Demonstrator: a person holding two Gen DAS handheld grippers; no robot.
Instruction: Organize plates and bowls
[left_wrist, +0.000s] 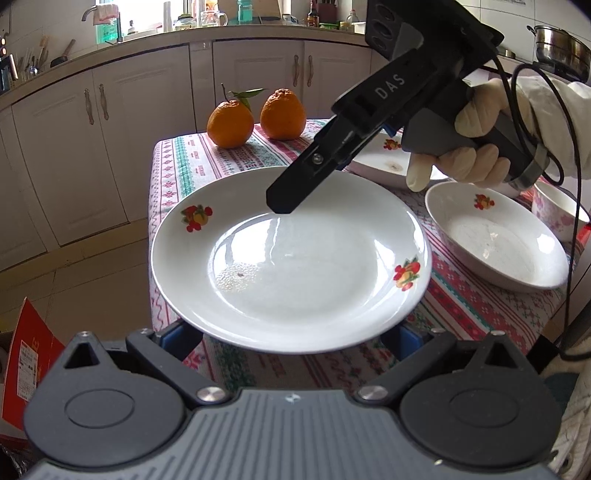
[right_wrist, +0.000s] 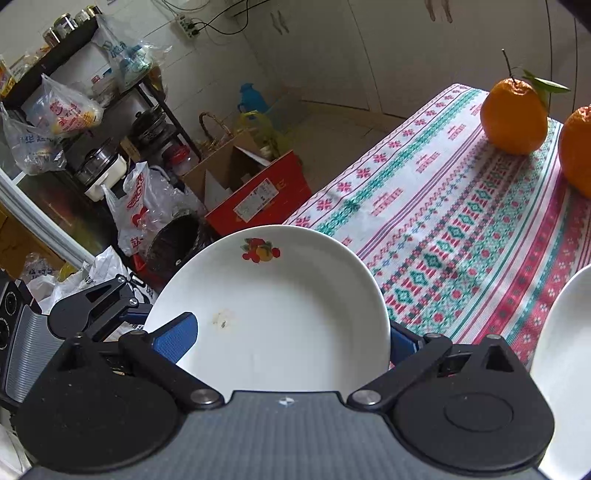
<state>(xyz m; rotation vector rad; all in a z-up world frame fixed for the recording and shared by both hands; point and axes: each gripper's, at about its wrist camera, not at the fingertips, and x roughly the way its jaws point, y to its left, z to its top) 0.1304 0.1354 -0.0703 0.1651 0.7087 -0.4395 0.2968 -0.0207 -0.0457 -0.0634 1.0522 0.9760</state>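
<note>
A white plate with fruit decals (left_wrist: 291, 258) lies over the table's near edge. My left gripper (left_wrist: 291, 341) stands wide at the plate's near rim, its blue pads (left_wrist: 177, 338) mostly hidden under the rim. My right gripper (left_wrist: 282, 201) hovers over the plate's far side, its fingertips just above the surface. In the right wrist view the plate (right_wrist: 280, 310) lies between the right gripper's spread blue pads (right_wrist: 173, 338), and the left gripper (right_wrist: 99, 306) shows at the plate's left rim. A deep white bowl (left_wrist: 495, 240) sits right of the plate.
Another white plate (left_wrist: 384, 162) lies behind the right hand. A pink patterned bowl (left_wrist: 557, 214) sits at the far right. Two oranges (left_wrist: 255, 118) stand at the table's far end. A red box (right_wrist: 258, 195), bags and a shelf crowd the floor left of the table.
</note>
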